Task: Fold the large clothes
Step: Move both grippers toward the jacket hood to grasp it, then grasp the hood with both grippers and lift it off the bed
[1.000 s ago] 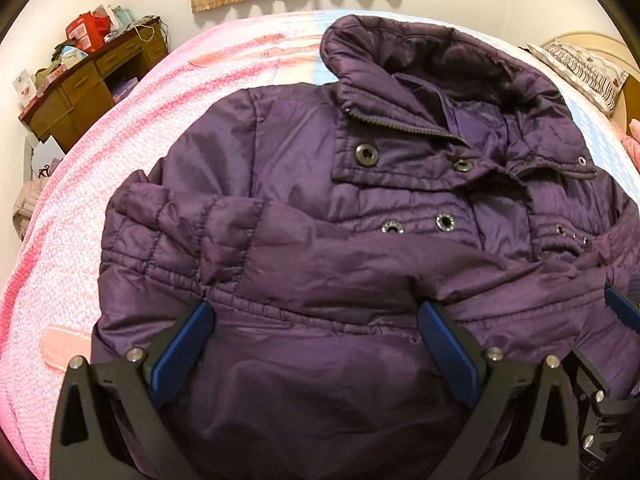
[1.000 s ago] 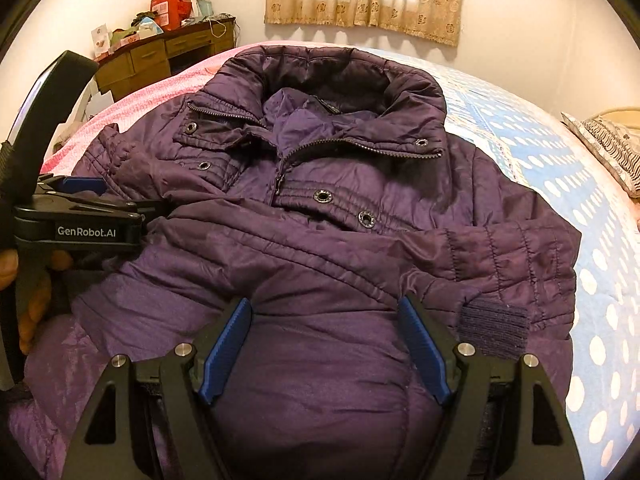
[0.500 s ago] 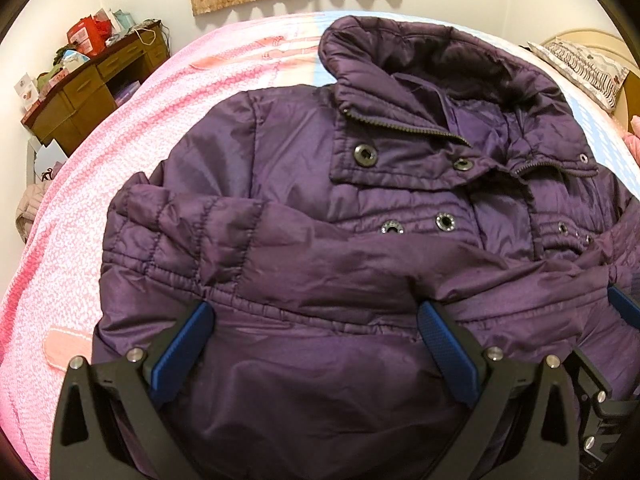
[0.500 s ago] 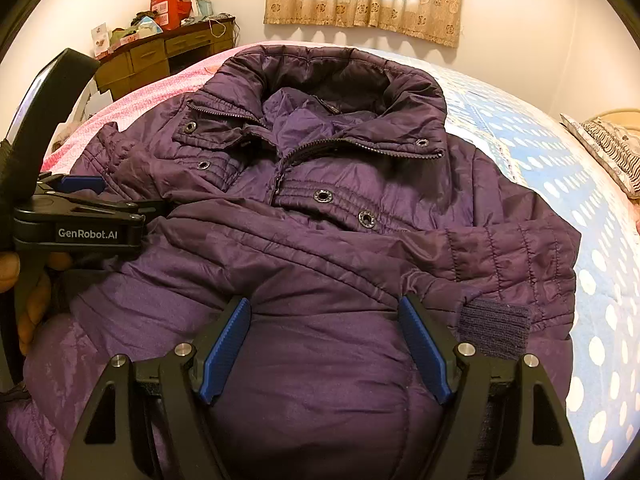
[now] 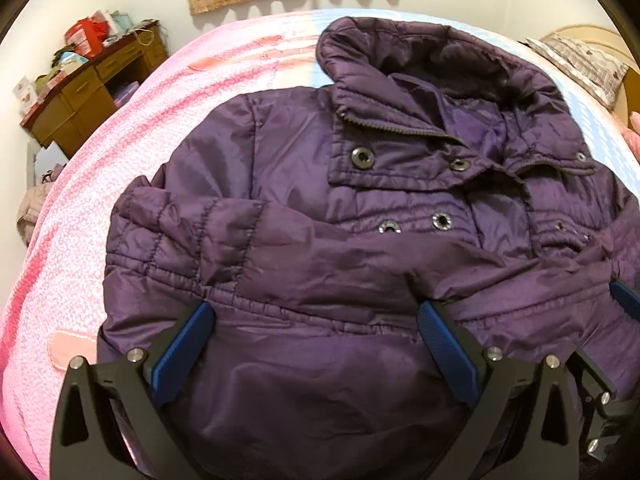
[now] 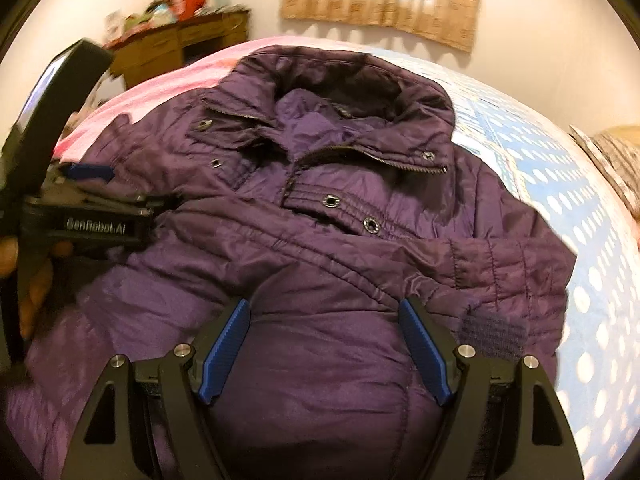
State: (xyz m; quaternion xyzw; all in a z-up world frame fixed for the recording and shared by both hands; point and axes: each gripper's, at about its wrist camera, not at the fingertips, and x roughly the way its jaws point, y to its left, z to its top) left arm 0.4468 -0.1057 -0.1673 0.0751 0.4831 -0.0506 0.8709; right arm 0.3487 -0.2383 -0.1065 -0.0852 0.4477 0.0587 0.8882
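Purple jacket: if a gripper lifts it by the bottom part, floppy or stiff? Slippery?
Probably floppy but bulky: the jacket is quilted and puffy, and its sleeves lie folded across the front, so they would likely slide off. The shell looks shiny, so it may slip between the open left gripper's pads.

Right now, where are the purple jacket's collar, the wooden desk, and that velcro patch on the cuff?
collar (image 5: 432,52): left wrist view, on its dark inner lining.
wooden desk (image 5: 86,88): left wrist view, on a drawer front.
velcro patch (image 6: 492,334): right wrist view, on the patch's middle, at the sleeve cuff.
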